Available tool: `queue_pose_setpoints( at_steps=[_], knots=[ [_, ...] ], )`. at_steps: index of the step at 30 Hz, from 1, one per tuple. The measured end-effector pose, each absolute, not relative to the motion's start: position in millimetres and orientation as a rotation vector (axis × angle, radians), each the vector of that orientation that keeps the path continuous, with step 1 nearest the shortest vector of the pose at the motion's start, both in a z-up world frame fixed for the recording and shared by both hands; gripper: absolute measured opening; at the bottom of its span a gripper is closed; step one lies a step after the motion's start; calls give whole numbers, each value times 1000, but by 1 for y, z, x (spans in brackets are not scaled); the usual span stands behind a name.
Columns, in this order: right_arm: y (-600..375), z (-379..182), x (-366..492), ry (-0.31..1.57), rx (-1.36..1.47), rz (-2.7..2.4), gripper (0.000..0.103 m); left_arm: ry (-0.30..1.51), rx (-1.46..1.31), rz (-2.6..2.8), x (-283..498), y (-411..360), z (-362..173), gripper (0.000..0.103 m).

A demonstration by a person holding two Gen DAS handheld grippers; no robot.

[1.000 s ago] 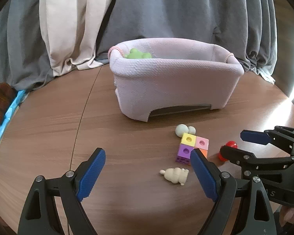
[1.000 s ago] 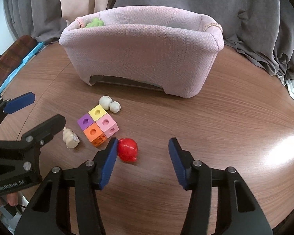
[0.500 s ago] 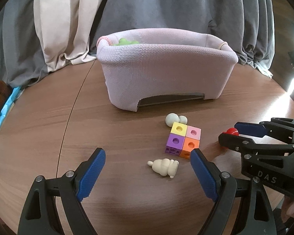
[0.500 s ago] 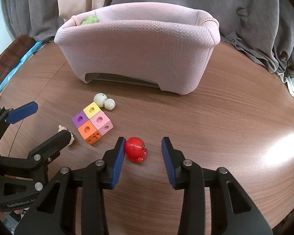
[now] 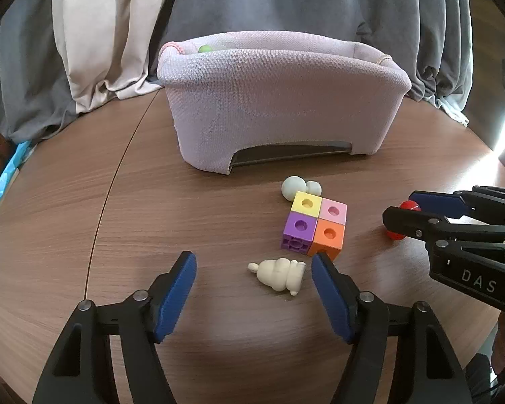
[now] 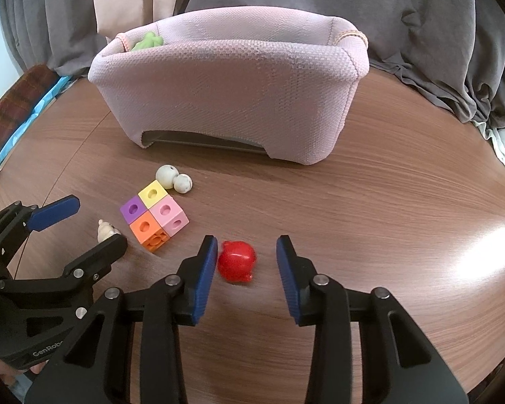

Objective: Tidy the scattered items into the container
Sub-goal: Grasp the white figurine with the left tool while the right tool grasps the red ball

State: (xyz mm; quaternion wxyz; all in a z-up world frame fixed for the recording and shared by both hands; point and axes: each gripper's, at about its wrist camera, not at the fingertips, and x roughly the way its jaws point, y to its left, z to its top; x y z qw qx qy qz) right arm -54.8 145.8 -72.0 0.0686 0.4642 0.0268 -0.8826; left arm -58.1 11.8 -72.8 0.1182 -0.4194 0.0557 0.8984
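wood table (image 5: 67, 222) | pink basket (image 5: 282, 107): green toy (image 6: 148, 41) inside | left claw (image 5: 254, 271) released | right claw (image 6: 246, 258) released

Pink woven basket (image 6: 239, 94), red toy (image 6: 236, 261), yellow-pink-purple-orange blocks (image 5: 314, 224), brown woodgrain table (image 6: 387, 202)

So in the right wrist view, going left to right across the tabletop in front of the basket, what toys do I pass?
Cream figurine → four-colour block square → red round toy.

Bare table (image 5: 84, 202) left of block cluster (image 5: 314, 224); basket (image 5: 279, 107) walls the back.
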Motion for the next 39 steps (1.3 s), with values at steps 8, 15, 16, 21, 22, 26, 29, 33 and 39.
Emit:
queue_pose_setpoints(
  at_steps=[8,15,16,21,22,26,29,33,39],
  knots=[
    [155,-73,-60,60,1401,-2658,25,149,-1231,2595,-57,16,-74,32],
    [159,-71,-64,43,1399,-2667,20,153,-1226,2601,-56,16,-74,32],
    [159,-71,-63,40,1398,-2669,20,154,-1226,2602,-56,16,-74,32],
    [162,-69,-66,20,1385,-2683,18,141,-1231,2609,-57,13,-74,32],
    [161,-68,-62,16,1379,-2687,18,139,-1232,2611,-57,13,-74,32],
    [162,-64,-59,2,1360,-2700,18,137,-1228,2618,-57,12,-72,32],
    [162,-58,-57,-9,1348,-2709,18,132,-1218,2628,-57,10,-70,32],
    [163,-53,-55,-19,1335,-2715,18,129,-1202,2634,-57,10,-65,31],
    [165,-47,-56,-25,1316,-2721,18,116,-1180,2637,-58,9,-59,31]
  ],
)
